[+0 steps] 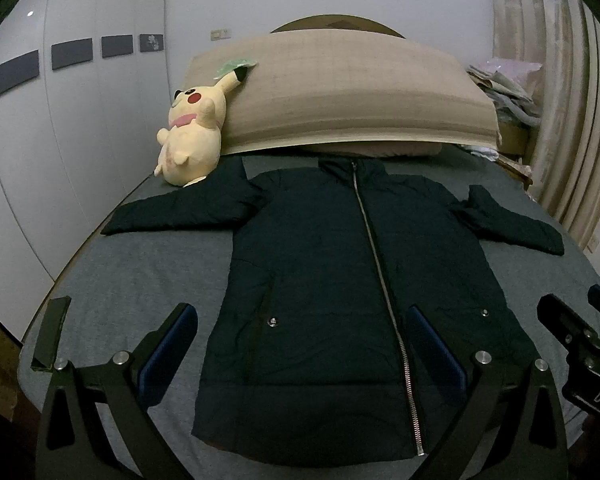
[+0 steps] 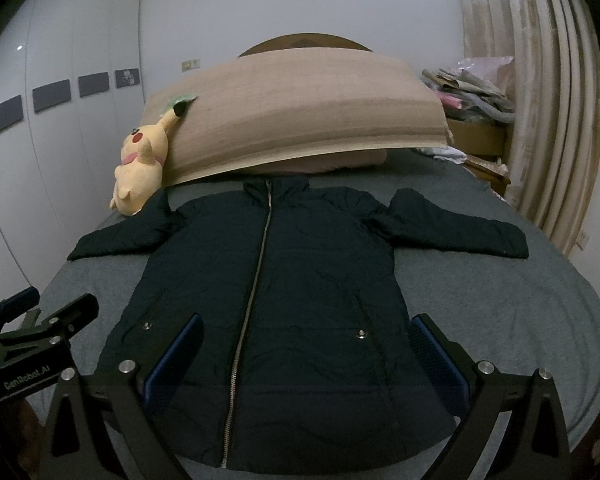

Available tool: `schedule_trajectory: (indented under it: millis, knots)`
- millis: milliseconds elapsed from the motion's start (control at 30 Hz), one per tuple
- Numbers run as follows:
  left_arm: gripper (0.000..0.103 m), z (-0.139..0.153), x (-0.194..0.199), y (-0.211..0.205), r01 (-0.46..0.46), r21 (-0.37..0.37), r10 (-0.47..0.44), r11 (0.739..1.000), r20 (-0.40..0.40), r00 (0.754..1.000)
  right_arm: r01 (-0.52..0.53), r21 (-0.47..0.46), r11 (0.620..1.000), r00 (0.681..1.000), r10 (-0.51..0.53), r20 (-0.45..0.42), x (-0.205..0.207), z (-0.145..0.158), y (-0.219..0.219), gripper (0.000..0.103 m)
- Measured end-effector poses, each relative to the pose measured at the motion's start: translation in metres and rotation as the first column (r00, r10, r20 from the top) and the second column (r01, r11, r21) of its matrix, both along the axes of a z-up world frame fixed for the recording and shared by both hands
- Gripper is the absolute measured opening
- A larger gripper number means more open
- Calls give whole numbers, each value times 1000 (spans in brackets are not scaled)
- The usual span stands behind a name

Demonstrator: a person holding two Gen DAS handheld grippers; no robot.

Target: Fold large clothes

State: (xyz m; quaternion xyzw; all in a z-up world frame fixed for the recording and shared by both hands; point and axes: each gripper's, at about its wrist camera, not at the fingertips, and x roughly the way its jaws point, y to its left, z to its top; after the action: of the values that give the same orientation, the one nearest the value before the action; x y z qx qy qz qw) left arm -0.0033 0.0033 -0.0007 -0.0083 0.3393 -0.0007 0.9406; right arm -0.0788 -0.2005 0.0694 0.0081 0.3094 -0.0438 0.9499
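Jacket (image 1: 320,280): very dark navy, almost black, plain, with a silver zip (image 1: 376,264) down the front and small silver snaps (image 1: 273,321) near the pockets. Bed sheet (image 1: 140,272): mottled grey. Pillow (image 1: 340,92) at the far end: beige with faint horizontal stripes. Plush toy (image 1: 192,136) at the far left: pale yellow, with a red cheek spot, a pink collar and a black ear tip. Wardrobe (image 1: 80,120) on the left: white with dark grey rectangular panels. Curtain (image 1: 572,100) on the right: cream, faintly patterned. Left gripper (image 1: 302,324) and right gripper (image 2: 308,336): black frames, blue pads (image 2: 176,360), silver bolts.
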Motion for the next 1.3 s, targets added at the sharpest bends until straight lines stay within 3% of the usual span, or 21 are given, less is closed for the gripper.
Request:
schedule_trajectory:
  millis: [433,567,833,933,1133,1233,1300]
  knots:
    - [103,-9,7,-5,7,7,-7,1000,-19,1000,2,6,1000,1000,-2,-17,7,-10,-2,103]
    - [103,-27,17,1,-18,4,18,1000,-66,998,-11,41,999,999,13,-49,13,-21,-10,103]
    - [103,-77,39,14,-58,33,63,998,-182,981,62,75,995,989,-51,-141,23,-57,-59,103]
    - [103,-85,47,14,-56,51,65,997,-193,979,75,160,984,989,-54,-135,29,-58,-97,103]
    - [103,-96,70,9,-35,69,49,997,-211,976,204,438,876,976,-149,-156,58,-68,-212,103]
    - [103,-104,84,3,-24,87,42,996,-212,976,262,573,776,965,-214,-151,79,-74,-276,100]
    - [103,-110,92,1,-19,96,39,995,-211,977,328,601,728,944,-279,-177,97,-80,-315,98]
